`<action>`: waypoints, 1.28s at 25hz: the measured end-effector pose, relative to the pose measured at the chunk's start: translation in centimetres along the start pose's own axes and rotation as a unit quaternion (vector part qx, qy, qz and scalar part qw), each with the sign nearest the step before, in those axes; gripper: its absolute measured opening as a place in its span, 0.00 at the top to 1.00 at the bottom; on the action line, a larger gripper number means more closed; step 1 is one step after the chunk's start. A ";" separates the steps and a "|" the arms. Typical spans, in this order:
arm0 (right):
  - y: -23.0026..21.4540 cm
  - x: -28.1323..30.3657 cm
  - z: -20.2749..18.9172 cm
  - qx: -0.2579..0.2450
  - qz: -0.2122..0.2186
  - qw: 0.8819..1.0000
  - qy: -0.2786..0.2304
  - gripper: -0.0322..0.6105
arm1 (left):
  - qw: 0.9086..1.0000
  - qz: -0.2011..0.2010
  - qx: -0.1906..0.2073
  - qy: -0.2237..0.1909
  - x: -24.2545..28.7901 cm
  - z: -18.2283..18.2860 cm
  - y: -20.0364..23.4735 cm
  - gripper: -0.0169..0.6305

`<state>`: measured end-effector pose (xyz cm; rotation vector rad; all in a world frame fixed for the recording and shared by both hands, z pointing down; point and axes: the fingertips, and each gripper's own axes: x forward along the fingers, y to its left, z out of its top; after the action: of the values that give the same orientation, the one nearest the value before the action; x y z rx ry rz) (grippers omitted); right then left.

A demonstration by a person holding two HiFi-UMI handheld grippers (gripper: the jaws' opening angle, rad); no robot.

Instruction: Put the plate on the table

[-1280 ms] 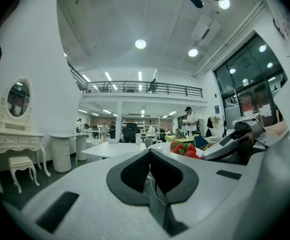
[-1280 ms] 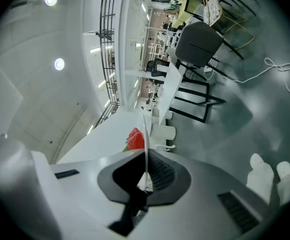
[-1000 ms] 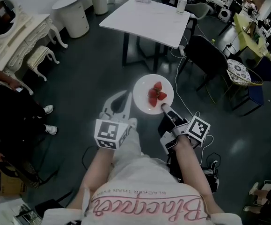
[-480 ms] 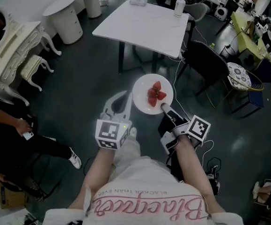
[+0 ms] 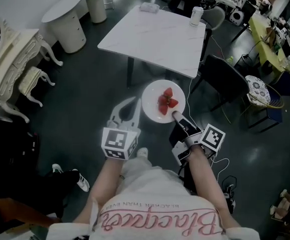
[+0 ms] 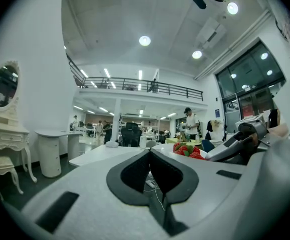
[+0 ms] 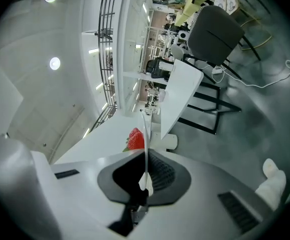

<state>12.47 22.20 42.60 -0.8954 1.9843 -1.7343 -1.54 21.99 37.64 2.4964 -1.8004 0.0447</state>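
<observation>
A white plate [image 5: 154, 110] with a few strawberries [image 5: 167, 101] hangs above the dark floor, just short of the white table [image 5: 157, 34]. My right gripper [image 5: 176, 116] is shut on the plate's near rim. In the right gripper view the plate's edge [image 7: 146, 129] runs thin between the closed jaws, with a strawberry [image 7: 135, 139] beside it. My left gripper [image 5: 127, 105] is left of the plate, shut and holding nothing. The left gripper view shows the closed left gripper [image 6: 150, 151], the strawberries [image 6: 187, 151] at right and the table [image 6: 104, 154] ahead.
A can [image 5: 196, 15] and a small pale object [image 5: 149, 7] stand at the table's far edge. A black chair [image 5: 225, 66] is to its right, with cables on the floor. A white vanity [image 5: 4, 59] and a round cabinet [image 5: 67, 19] are at left. A person's shoes [image 5: 79, 180] show lower left.
The table has come nearer and lower in the head view. The person at left has slid down and out toward the lower left. Both grippers and the plate keep their places.
</observation>
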 end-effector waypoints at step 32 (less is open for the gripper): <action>-0.7 18.5 10.3 0.010 -0.006 1.000 -0.001 0.94 | 1.000 0.003 -0.005 0.008 16.3 0.2 13.3 0.97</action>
<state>5.59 2.22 43.92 -0.9028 1.9609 -1.7560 -8.98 2.35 38.88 2.4774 -1.7973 0.0542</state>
